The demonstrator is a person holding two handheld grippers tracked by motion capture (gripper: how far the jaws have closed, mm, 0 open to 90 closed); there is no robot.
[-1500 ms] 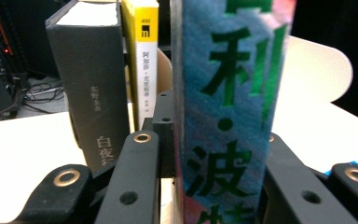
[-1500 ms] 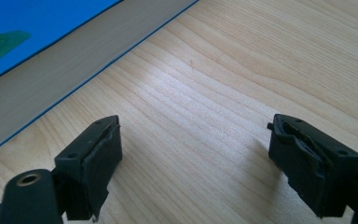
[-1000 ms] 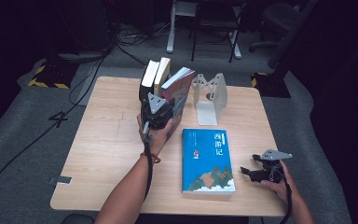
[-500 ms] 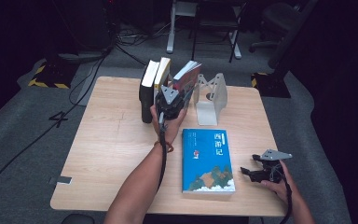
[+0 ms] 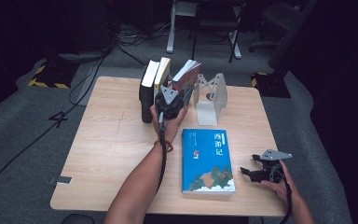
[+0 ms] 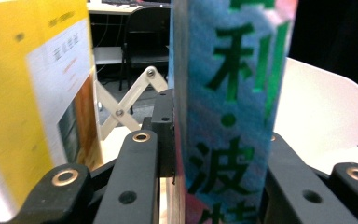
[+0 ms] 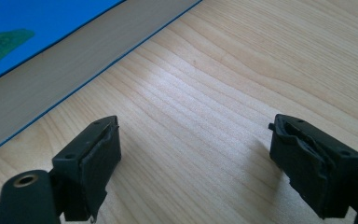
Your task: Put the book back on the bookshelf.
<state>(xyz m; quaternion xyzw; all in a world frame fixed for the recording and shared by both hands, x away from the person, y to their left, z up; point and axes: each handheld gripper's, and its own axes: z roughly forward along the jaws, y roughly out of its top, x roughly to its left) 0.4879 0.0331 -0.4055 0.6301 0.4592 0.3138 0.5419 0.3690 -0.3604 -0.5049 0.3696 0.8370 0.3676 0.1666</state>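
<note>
The left gripper (image 5: 177, 95) clamps an upright book (image 6: 228, 116), a yellow book (image 6: 32, 107) beside its jaw. The right gripper (image 7: 193, 158), jaws spread, rests near a blue book (image 5: 208, 160).

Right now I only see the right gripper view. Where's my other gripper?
Observer: The left gripper is at the back of the table, shut on a book that stands on end.
Operator: What's next to it?
Observer: A yellow book on one side and a white bookend on the other.
Operator: And the blue book by me?
Observer: It lies flat, cover up, with white letters on the cover.
</note>
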